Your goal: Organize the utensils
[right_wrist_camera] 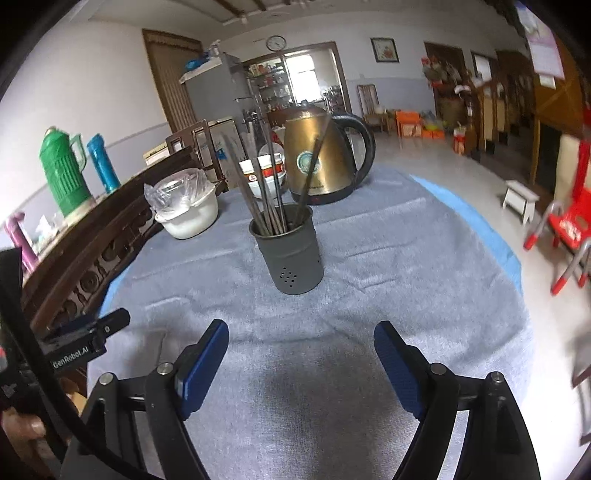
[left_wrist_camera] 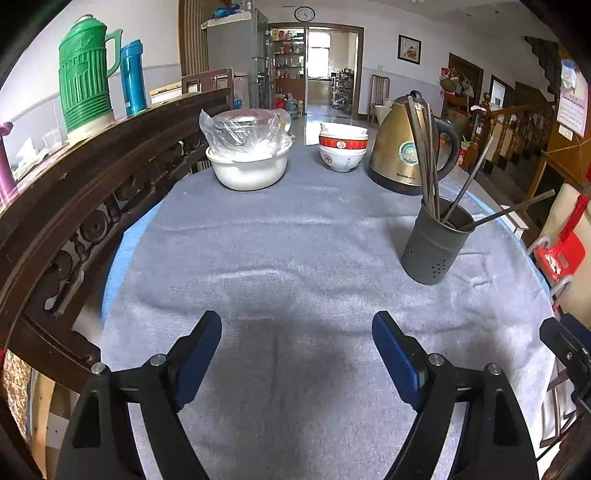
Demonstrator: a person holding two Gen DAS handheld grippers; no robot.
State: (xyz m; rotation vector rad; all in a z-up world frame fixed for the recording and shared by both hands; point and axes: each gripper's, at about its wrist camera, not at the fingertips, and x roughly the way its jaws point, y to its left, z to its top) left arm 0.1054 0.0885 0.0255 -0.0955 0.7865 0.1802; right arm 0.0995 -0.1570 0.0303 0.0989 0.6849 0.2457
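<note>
While you held both the left hand-held gripper [left_wrist_camera: 297, 328] and right hand-held gripper [right_wrist_camera: 301, 338] wide and empty, the perforated grey metal cylinder holder [right_wrist_camera: 291, 254] of slim chopsticks [right_wrist_camera: 266, 188] stood mid-table on fuzzy cloth [right_wrist_camera: 369, 295].

A dark grey utensil holder [right_wrist_camera: 291, 254] (dotted with small holes) stands on a pale grey cloth [left_wrist_camera: 280, 258] edged in blue; the kettle [left_wrist_camera: 399, 147] is brass-gold with black handle, the thermos [left_wrist_camera: 83, 77] green.

White walls [left_wrist_camera: 380, 44] carry a round clock [left_wrist_camera: 304, 14] at top centre. Daylight fills a far doorway [left_wrist_camera: 318, 55]; a red chair [right_wrist_camera: 569, 221] stands at right.
</note>
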